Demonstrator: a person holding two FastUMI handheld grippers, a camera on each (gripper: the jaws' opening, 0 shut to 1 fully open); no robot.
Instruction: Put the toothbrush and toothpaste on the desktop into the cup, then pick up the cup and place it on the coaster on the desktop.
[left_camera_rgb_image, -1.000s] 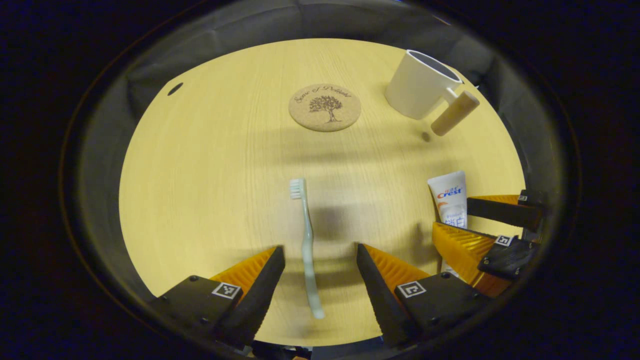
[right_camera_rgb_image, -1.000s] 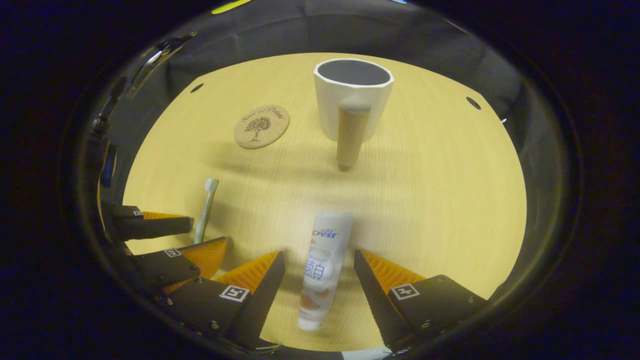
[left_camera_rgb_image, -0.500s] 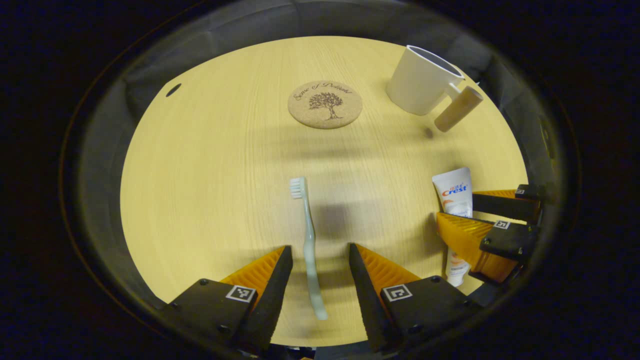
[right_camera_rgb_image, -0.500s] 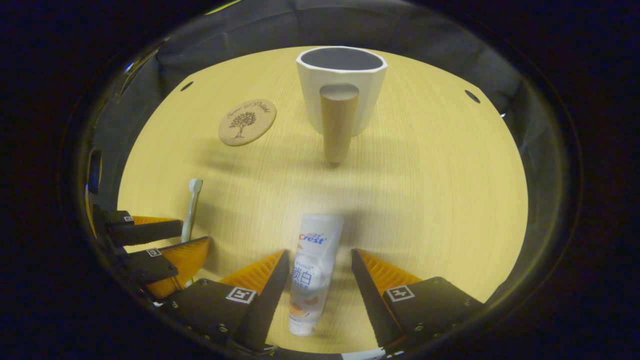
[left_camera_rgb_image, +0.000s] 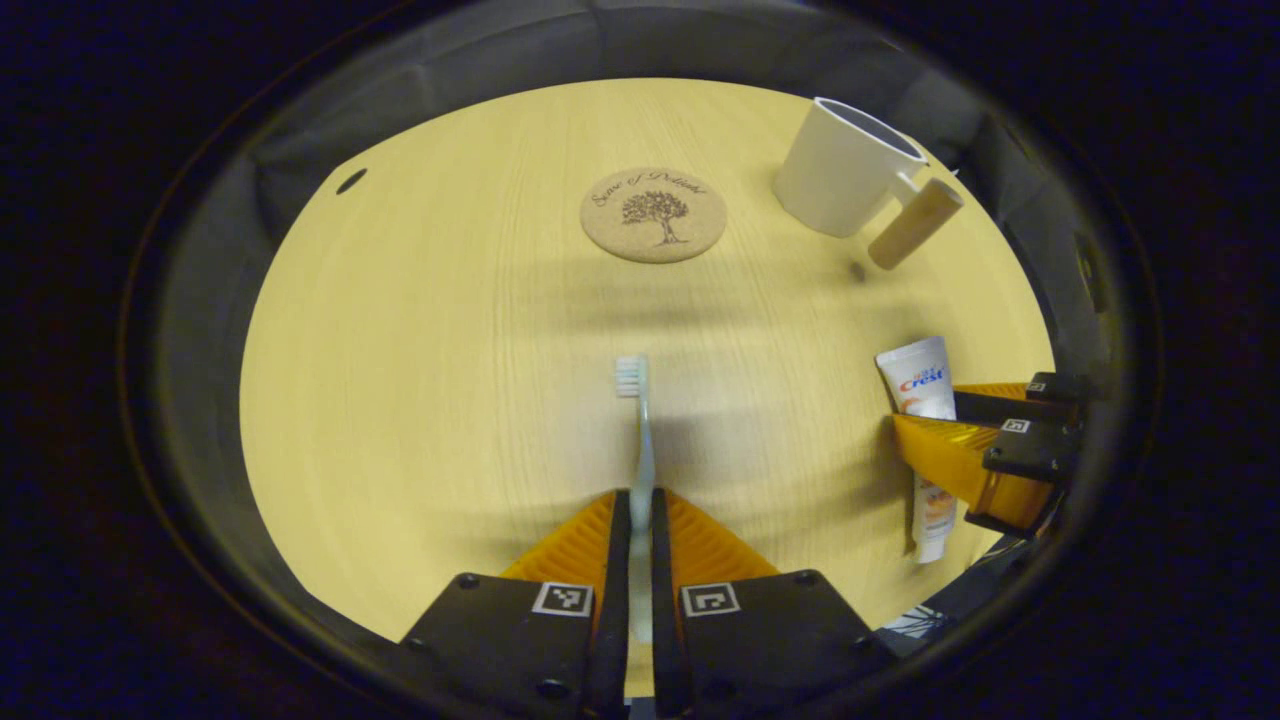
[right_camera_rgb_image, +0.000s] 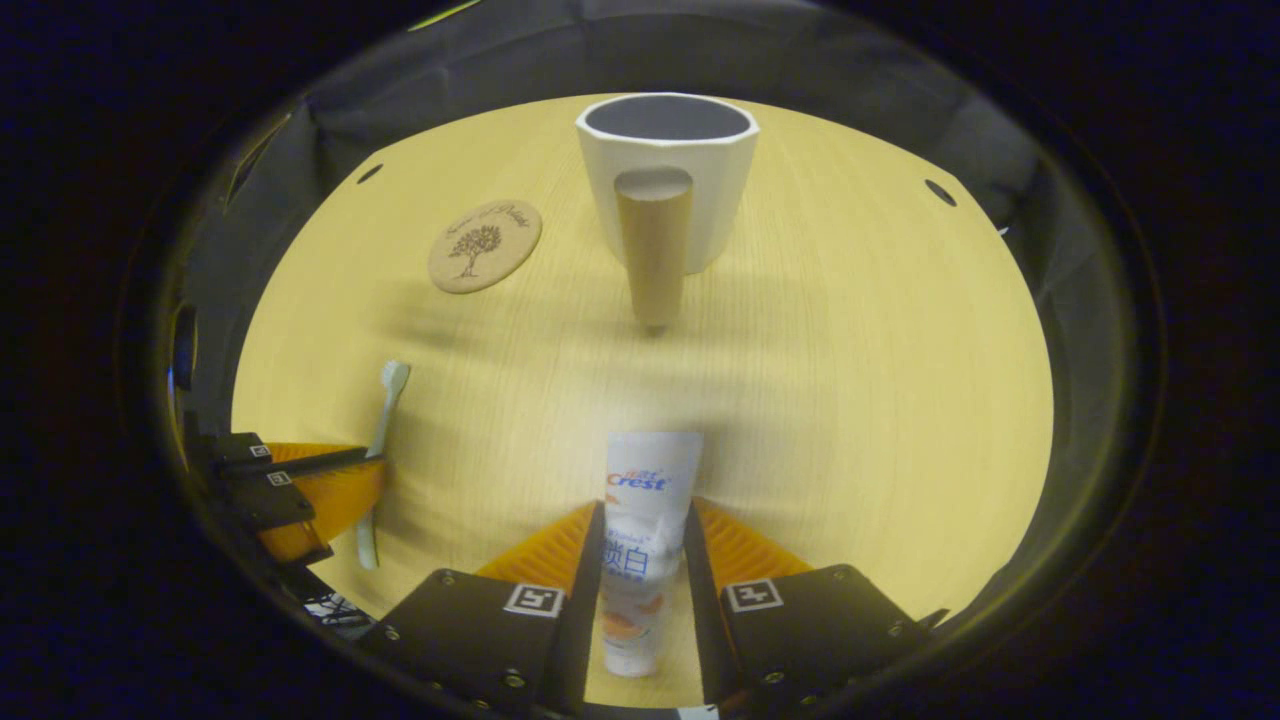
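In the left gripper view my left gripper (left_camera_rgb_image: 640, 520) is shut on the handle of the pale green toothbrush (left_camera_rgb_image: 638, 440), whose bristle head points away from me. In the right gripper view my right gripper (right_camera_rgb_image: 640, 540) is shut on the white toothpaste tube (right_camera_rgb_image: 648, 478), its flat end forward. The white cup (right_camera_rgb_image: 665, 175) with a wooden handle (right_camera_rgb_image: 652, 255) stands upright straight ahead of the right gripper, mouth open upward. The round cork coaster (left_camera_rgb_image: 653, 213) lies beyond the toothbrush. Off to the side, the left gripper view also catches the right gripper (left_camera_rgb_image: 985, 425) and the cup (left_camera_rgb_image: 838, 170).
The round light-wood table (right_camera_rgb_image: 850, 380) has small dark holes near its far rim (right_camera_rgb_image: 940, 192). Bare wood lies between the grippers and the cup and coaster. The left gripper (right_camera_rgb_image: 300, 480) with the toothbrush (right_camera_rgb_image: 385, 400) sits at the left edge of the right gripper view.
Both grippers went from open to shut: the left closed on the toothbrush handle, the right on the toothpaste tube. The toothbrush straightened between the left fingers.
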